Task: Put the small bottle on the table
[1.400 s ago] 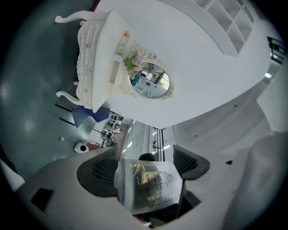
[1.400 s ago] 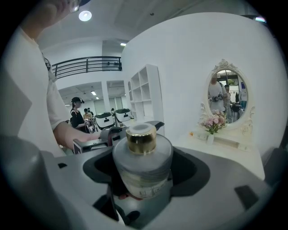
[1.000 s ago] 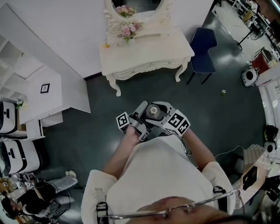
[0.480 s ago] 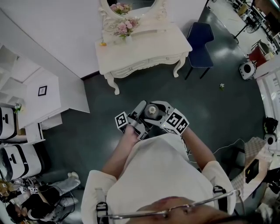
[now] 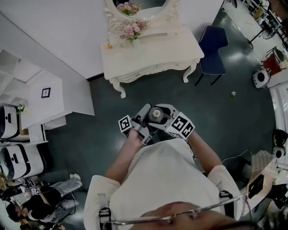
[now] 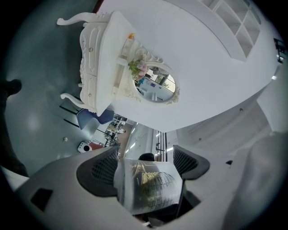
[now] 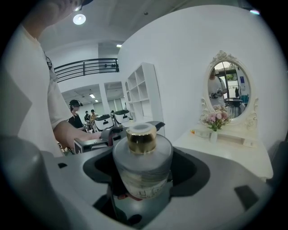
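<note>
The small bottle [image 5: 156,113] is clear glass with a gold cap, held in front of the person's chest above the dark floor. In the head view my left gripper [image 5: 146,113] comes at it from the left and my right gripper [image 5: 166,112] from the right. In the left gripper view the bottle [image 6: 150,186] sits between both mesh pads of the left gripper [image 6: 146,168]. In the right gripper view it stands upright [image 7: 142,164] between the jaws of the right gripper [image 7: 143,173]. The white dressing table [image 5: 148,51] stands some way ahead, apart from the bottle.
On the table are a vase of pink flowers [image 5: 132,30], a small yellow item [image 5: 109,46] and an oval mirror [image 5: 137,4]. A blue chair [image 5: 213,47] stands to its right. White shelves [image 5: 40,94] line the left wall. A person [image 5: 40,206] is at the lower left.
Both grippers and the bottle keep the same pose in front of the chest. Only the head view has shifted slightly, so the table and chair sit a little differently in the picture.
</note>
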Demonstrator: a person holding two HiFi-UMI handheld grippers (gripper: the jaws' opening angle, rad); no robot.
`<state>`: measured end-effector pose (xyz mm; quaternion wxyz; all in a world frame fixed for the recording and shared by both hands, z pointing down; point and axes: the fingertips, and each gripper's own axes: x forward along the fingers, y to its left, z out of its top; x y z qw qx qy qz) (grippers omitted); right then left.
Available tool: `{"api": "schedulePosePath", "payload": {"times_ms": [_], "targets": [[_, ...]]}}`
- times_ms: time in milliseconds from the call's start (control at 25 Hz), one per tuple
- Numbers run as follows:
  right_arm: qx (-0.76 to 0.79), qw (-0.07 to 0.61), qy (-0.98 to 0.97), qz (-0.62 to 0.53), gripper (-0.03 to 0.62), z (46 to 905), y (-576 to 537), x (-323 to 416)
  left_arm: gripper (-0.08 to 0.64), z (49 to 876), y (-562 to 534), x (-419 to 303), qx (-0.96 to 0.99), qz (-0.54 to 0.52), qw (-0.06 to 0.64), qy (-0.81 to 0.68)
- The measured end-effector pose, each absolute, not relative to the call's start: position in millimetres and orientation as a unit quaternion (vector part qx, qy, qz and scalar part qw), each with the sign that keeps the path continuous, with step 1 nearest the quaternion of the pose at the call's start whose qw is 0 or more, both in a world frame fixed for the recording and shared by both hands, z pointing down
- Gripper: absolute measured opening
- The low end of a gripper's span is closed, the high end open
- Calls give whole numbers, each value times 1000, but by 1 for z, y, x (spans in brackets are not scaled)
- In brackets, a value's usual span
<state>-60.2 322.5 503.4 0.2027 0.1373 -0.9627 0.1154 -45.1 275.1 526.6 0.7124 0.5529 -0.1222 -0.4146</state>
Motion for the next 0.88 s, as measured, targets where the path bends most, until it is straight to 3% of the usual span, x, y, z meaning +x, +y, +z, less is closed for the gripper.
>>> {"api": "schedulePosePath", "payload": {"times_ms": [880], "targets": [[76, 194, -971, 118, 347, 508, 173, 6, 383, 530, 124, 14, 538, -456, 688, -171]]}}
